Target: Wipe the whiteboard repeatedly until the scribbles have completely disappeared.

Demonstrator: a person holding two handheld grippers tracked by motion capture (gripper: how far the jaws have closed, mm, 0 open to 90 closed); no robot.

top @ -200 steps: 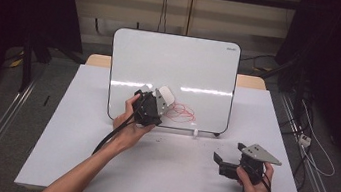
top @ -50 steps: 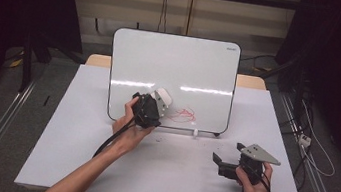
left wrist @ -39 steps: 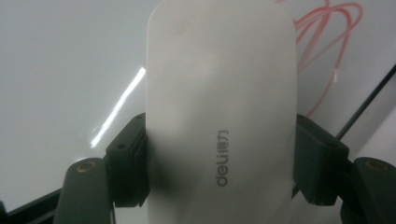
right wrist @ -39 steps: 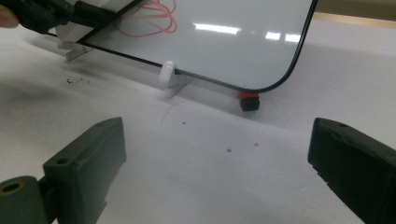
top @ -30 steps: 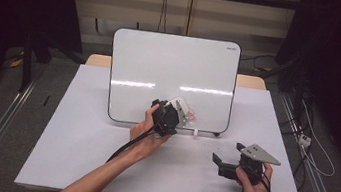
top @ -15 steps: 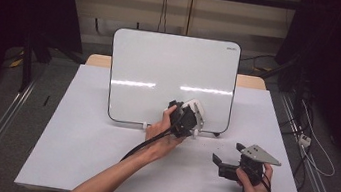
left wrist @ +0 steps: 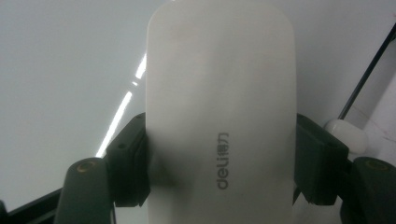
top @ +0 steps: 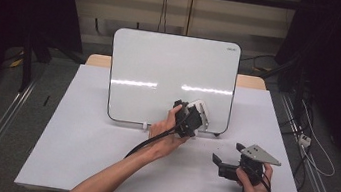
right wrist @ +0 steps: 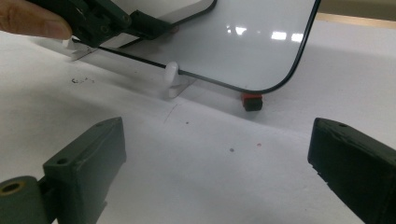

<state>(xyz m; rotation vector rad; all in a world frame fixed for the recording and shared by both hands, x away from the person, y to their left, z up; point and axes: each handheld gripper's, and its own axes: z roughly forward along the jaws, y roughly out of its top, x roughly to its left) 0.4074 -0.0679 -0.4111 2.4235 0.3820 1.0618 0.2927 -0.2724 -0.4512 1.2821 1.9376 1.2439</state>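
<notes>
Though its base is cropped, white eraser (left wrist: 219, 121) clamped in left gripper (top: 190, 119) (right gripper (top: 229, 165) agape).

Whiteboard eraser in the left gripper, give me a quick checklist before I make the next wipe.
1. Grip on the whiteboard eraser: left gripper jaws press both its sides, ok.
2. Eraser at the whiteboard: it sits at the lower right part, but contact cannot be told.
3. Board surface: no marks visible in the high view, ok.
4. Board support: white foot stands on the table, ok.
5. Right gripper: open, resting low on the table apart from the board, ok.
6. Small red and black piece under the board's corner: purpose cannot tell.
</notes>
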